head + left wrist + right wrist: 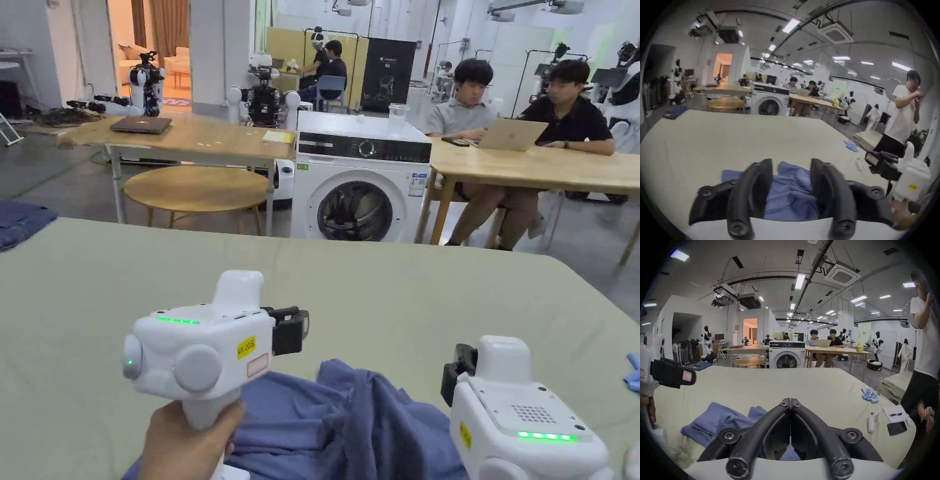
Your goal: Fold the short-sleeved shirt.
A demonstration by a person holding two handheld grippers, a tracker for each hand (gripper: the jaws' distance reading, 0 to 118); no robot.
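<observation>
Under both grippers, on the near edge of the table (94, 281), the shirt (350, 425) sits in a crumpled blue heap, so I'd call this the very start: nothing is spread out, no fold made yet.

Left gripper (791, 164) has its jaws spread wide with nothing between them. In its own view the shirt lies below and just past the tips, filling the gap between the jaws, but I can't tell if they touch the cloth (looks like hovering to me). One flat bit of fabric pokes out to the left of the left jaw.

Right gripper (790, 402) has its jaws pressed together, tips meeting, and nothing visibly pinched. From there the heap sits mostly left of and under the jaws, with a small patch of blue showing down between the jaw arms near the base.

Next move, as I read it: the right one needs to open, then each gripper should find a hem or shoulder edge and pull the shirt flat on the table before any folding. Cloth is bunched in layers, so grabbing just one layer is the tricky bit.
</observation>
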